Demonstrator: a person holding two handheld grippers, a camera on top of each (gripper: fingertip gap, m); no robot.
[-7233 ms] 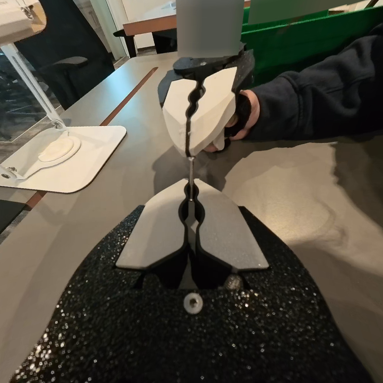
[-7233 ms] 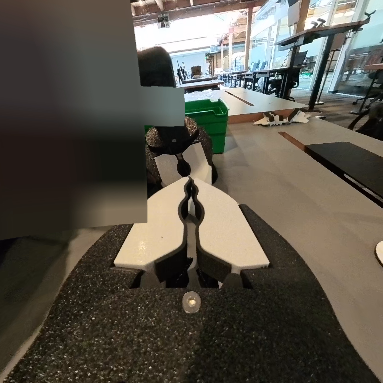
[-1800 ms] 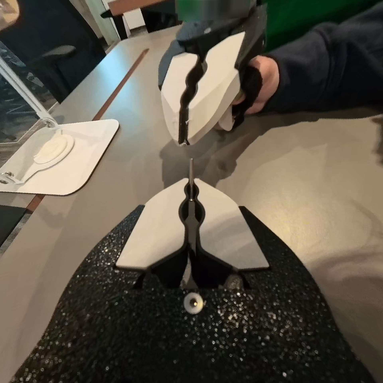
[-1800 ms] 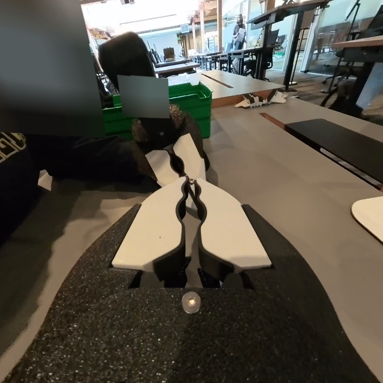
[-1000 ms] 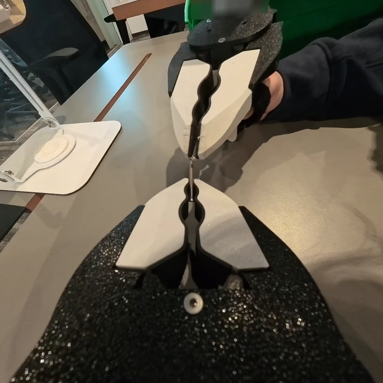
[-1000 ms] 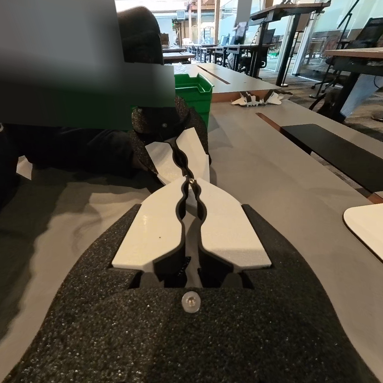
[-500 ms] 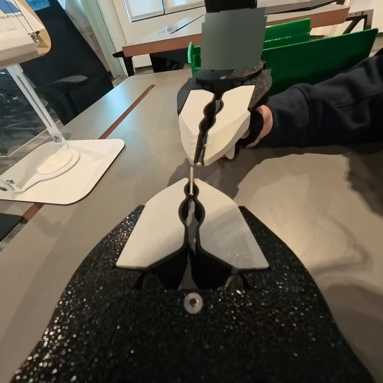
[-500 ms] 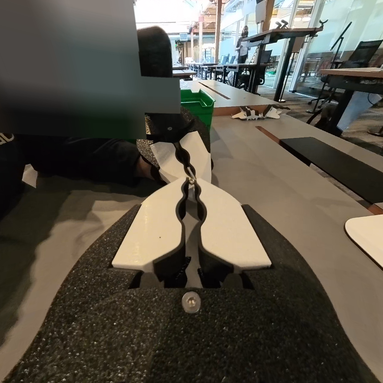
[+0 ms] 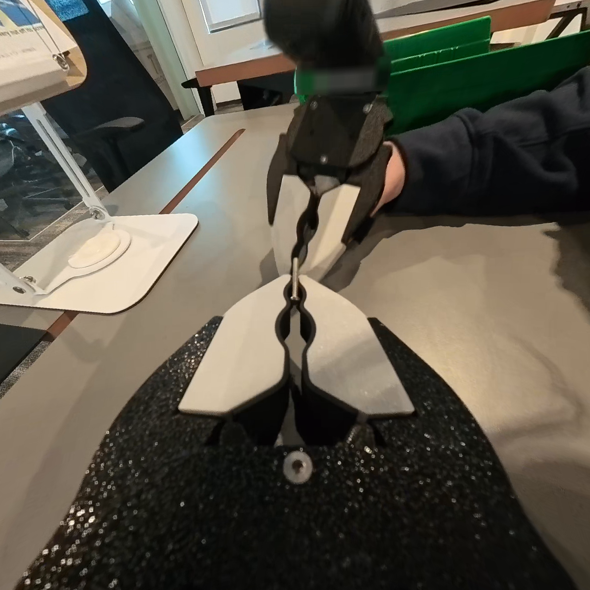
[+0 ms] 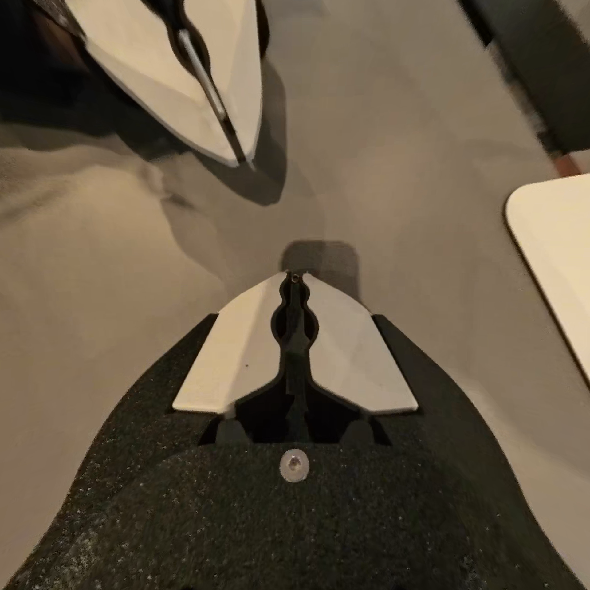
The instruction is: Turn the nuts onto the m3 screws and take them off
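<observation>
Left wrist view | screw clamped in left tool tips (pointing forward)

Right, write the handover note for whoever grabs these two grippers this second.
Left gripper: shut on the m3 screw, shaft pointing forward out of the tips.
Right gripper: pinching the small nut at its very tips, pointing down at the grey table.
Nut and screw are apart; the screw's free end is bare.
Done: both parts are gripped.
Left: line the nut up with the screw end, turn it on, then take it off.
</observation>
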